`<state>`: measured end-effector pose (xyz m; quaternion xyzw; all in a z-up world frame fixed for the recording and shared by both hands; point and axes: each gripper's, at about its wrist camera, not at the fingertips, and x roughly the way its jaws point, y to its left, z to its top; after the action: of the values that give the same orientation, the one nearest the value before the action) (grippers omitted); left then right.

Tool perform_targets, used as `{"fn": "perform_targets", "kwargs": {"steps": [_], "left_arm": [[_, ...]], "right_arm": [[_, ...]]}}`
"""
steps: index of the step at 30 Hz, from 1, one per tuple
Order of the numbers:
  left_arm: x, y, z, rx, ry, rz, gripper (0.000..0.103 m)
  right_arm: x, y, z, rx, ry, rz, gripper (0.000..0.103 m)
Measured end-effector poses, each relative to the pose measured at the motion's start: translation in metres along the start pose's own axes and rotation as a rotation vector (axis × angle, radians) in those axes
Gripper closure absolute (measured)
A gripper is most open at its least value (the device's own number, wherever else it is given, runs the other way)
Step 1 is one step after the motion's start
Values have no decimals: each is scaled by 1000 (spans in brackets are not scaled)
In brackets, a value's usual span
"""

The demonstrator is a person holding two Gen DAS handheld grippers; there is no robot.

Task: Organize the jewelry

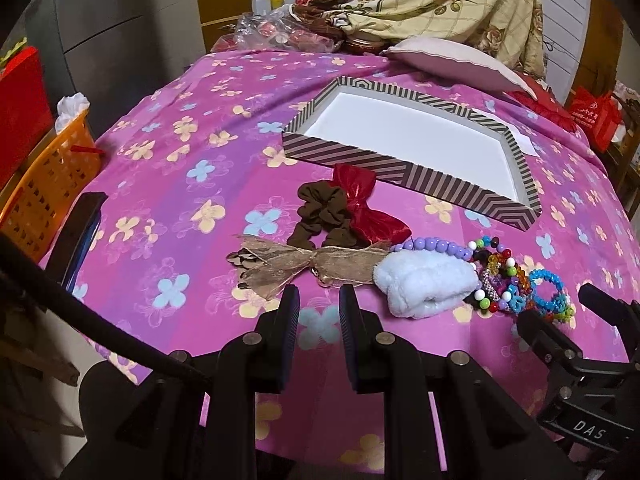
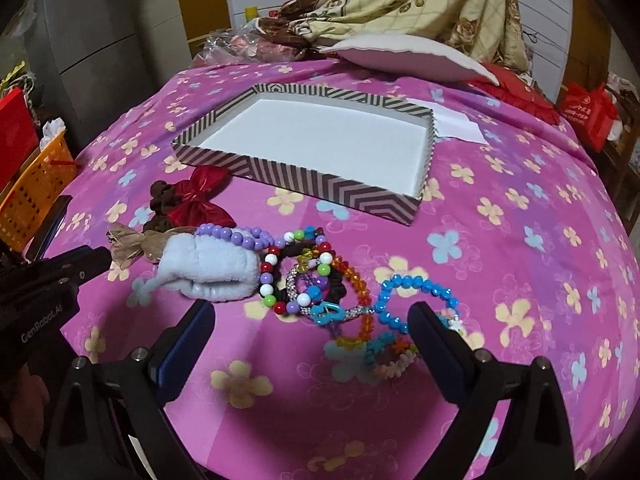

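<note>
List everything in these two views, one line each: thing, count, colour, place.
box: one, brown-striped, white inside, mid-bed, nothing in it
red bow: one, left of the box's near corner
brown scrunchie: one, under the red bow
tan ribbon bow: one, in front of the scrunchie
fluffy scrunchie: one, pale blue, beside the beads
purple bracelet: one, behind the fluffy scrunchie
blue bracelet: one, right end of the pile
bedsheet: pink, flowered
pillow: one, white, far end
basket: one, orange, left
left gripper: black, narrow gap, empty
right gripper: black, wide open

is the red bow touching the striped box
Apart: the right wrist view shows pink cloth between the red bow and the striped box.
</note>
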<state>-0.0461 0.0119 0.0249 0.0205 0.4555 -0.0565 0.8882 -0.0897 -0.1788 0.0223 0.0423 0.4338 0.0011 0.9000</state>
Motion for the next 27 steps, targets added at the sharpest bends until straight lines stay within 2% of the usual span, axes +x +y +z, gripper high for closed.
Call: {"fn": "perform_targets", "kwargs": {"steps": [27], "left_arm": [[-3, -4, -3, 7, 2, -5, 62]], "right_arm": [[-4, -7, -1, 67, -6, -8, 4]]}}
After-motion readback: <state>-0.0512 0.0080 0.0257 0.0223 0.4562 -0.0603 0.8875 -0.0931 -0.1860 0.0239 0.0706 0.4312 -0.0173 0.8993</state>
